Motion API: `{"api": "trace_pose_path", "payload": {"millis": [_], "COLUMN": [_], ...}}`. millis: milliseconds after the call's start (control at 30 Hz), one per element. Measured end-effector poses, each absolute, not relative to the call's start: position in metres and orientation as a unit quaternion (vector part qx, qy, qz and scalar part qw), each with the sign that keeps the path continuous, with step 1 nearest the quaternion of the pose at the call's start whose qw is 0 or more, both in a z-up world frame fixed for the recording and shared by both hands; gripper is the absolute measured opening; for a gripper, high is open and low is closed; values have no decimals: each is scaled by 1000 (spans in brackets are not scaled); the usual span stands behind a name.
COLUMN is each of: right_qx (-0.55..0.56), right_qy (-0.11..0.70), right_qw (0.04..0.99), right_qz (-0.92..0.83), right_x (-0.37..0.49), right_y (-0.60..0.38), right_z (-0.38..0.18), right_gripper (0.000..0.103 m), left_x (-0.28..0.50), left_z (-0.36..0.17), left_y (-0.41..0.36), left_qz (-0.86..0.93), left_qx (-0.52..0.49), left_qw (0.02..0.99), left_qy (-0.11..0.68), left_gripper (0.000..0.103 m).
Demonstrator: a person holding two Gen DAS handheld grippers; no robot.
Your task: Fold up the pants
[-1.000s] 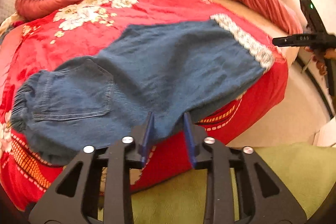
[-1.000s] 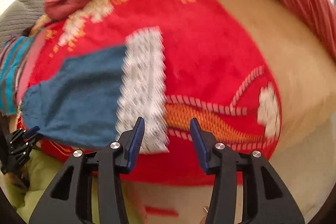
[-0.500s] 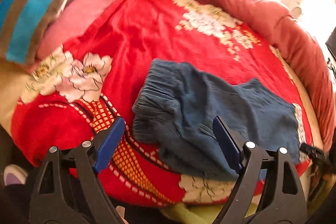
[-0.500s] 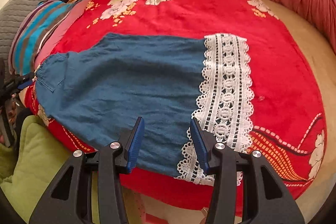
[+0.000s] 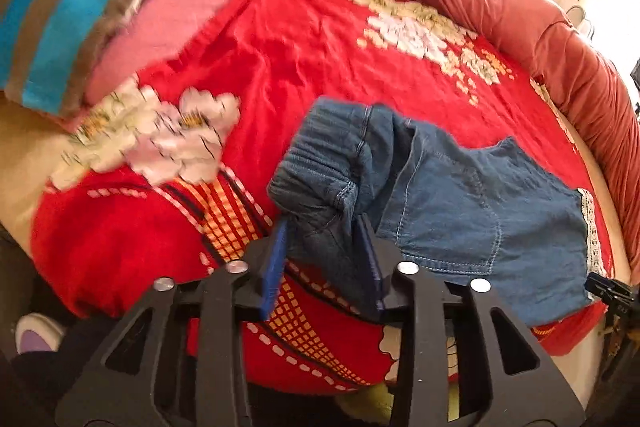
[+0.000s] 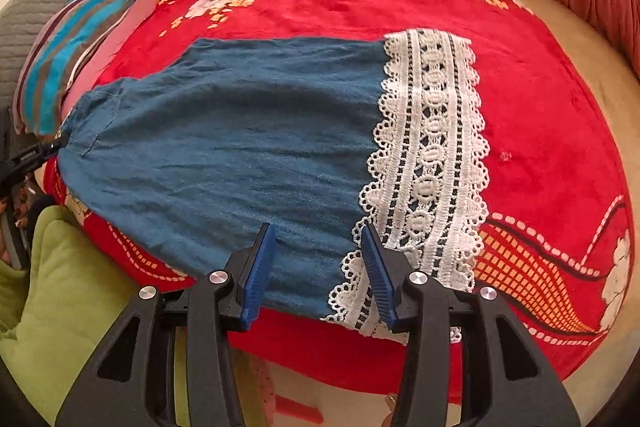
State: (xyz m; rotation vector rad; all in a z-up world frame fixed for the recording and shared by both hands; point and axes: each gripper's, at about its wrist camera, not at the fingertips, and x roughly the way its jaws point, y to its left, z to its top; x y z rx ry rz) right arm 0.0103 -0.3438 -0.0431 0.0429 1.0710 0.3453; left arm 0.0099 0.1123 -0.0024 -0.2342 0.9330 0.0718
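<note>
The denim pants (image 6: 240,147) lie flat across the bed's red floral blanket (image 6: 540,107), one end at each gripper so the garment can be lifted by both ends and doubled over. The left gripper (image 5: 324,247) is closing its jaws on the bunched elastic waistband (image 5: 320,171), which sits gathered between and just ahead of them. The right gripper (image 6: 320,263) stands partly open directly over the leg's near edge, where denim meets the white lace hem (image 6: 432,155); its blue pads (image 6: 256,271) straddle cloth, but whether they pinch it I cannot tell.
</note>
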Motion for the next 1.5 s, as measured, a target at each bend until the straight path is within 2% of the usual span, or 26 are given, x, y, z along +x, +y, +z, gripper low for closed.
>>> {"api": "trace_pose_path", "payload": {"millis": [167,200,367,433,533,700,833,1233,1500], "right_qx": [17,15,13,28,28,50,57,95,121], "right_qy": [471,475,521,516,509,444,426,454,483], "right_qw": [856,852,829,831,833,876,892,878,859], "right_qz": [211,219,204,208,215,179,140,116,121], "right_x": [4,5,11,9,7,21,43,124,159], "right_y": [-328,-323,-319,-324,-327,-361,-385,-422,-430], "right_z": [-26,-28,-60,-63,-53,-14,-4,-31,-62], "right_gripper": [44,44,44,44,43,43,43,43,43], "left_x": [-9,-10,6,15,23,10,7,68,128], "left_z": [43,45,9,-18,-46,-18,6,31,12], "left_y": [81,72,6,-2,3,9,-1,-32,-68], "left_qz": [39,24,-67,-77,-80,-86,-92,-111,-138], "left_qx": [-56,-51,3,20,8,-1,5,14,47], "left_qw": [920,921,894,873,853,872,888,888,869], "left_qy": [386,386,442,482,515,482,451,446,473], "left_gripper": [30,33,43,54,54,54,54,54,54]}}
